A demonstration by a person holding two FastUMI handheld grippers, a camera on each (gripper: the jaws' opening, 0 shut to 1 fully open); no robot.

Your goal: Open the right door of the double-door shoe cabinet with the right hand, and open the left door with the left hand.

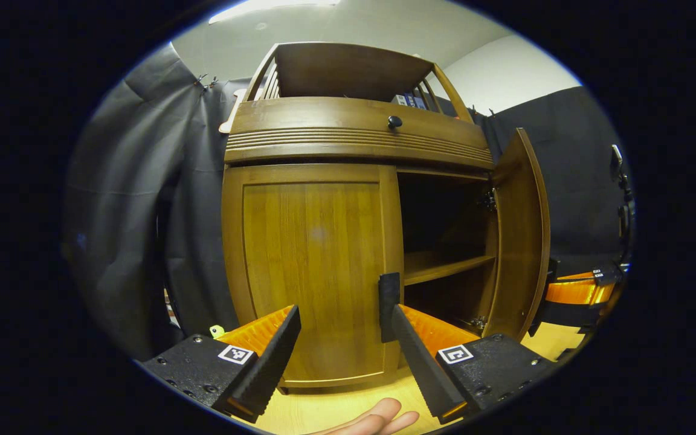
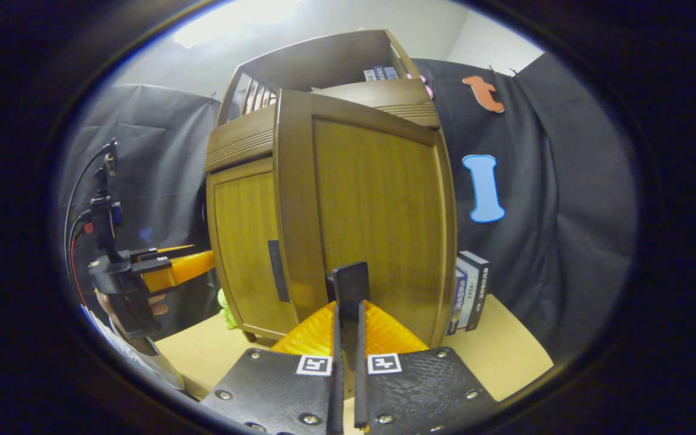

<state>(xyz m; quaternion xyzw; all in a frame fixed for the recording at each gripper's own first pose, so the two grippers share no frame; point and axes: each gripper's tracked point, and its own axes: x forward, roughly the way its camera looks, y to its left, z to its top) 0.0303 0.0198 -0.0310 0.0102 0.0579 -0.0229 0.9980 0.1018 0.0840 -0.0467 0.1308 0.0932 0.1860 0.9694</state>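
Status: right door (image 1: 520,235) of the cabinet (image 1: 348,130) is swung well out; left door (image 1: 312,266) is flush shut. Judged approx. halfway through the task.

Right gripper (image 2: 348,284): fingers nearly together, clamped on the black handle tab (image 2: 351,283) at the free edge of the right door. Both fingers appear to press on the tab.

Left gripper (image 1: 341,329): jaws wide apart, nothing held. It hovers in front of the left door, low down. The left door's black handle (image 1: 389,305) sits at the door's right edge, just beside the gripper's right finger (image 1: 420,356) and not between the fingers. Contact w/ that finger cannot be told.

Step in hand (judgement): take the left handle and pull.
1. Shift left gripper to the right so the handle sits between both fingers.
2. Close squarely on the flat faces; the tab is thin, so an off-centre grip may slip.
3. Pull near, then sweep left along the hinge arc. A straight pull would likely strain the grip.

Clearance:
- Left of cabinet: cloth wall (image 1: 142,211) hangs near; the door's swing may brush it.
- Right of cabinet: books (image 2: 469,293) stand on the table (image 2: 505,356), touching or just beside the cabinet's side, behind the open right door. Further swing there looks limited.
- Inside: a shelf (image 1: 447,269) shows in the opened right half.
- A hand's fingertips (image 1: 378,420) show at the near edge under the left gripper.
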